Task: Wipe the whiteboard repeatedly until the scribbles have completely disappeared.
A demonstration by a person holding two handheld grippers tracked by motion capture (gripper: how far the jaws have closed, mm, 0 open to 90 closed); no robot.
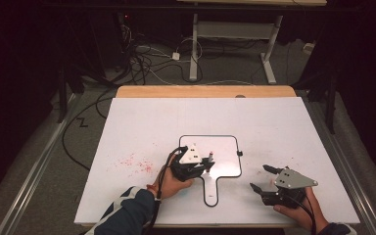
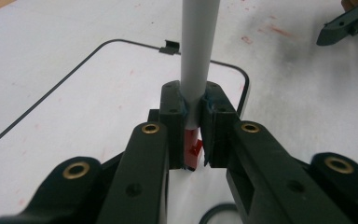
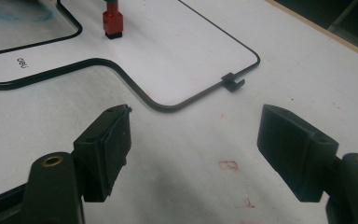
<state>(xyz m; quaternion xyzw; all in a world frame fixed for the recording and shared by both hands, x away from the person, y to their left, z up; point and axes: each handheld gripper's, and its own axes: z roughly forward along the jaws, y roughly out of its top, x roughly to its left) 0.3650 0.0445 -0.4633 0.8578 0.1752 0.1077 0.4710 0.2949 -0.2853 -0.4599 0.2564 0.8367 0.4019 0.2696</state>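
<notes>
The left gripper (image 2: 193, 135) sits closest in its own view, its jaws clenched on a grey marker (image 2: 196, 56) with a red end (image 2: 192, 151) poking out below the pads, the barrel running up out of frame. In the high view this gripper (image 1: 206, 164) hovers over the lower middle of a small whiteboard (image 1: 225, 152), a white paddle with a black rim and a handle (image 1: 210, 193) pointing toward the person. The right gripper view catches the red end (image 3: 113, 21) standing on or just above the board's face; which of the two I cannot tell. The right gripper (image 1: 264, 178) rests on the table (image 1: 142, 122) just right of the board, jaws released and holding nothing, the pads wide apart in its own view (image 3: 193, 149). Red smudges (image 1: 134, 164) dot the table left of the board, and a small black clip (image 1: 239, 153) sits on the board's right edge. The step in hand looks like marking or wiping the board with the marker. To do it well, I would keep the barrel near upright, press lightly so the marker does not slip through the pads, and stay inside the rim. The board lies loose, so bringing the free gripper down on the handle or an edge would stop it sliding under the stroke.
</notes>
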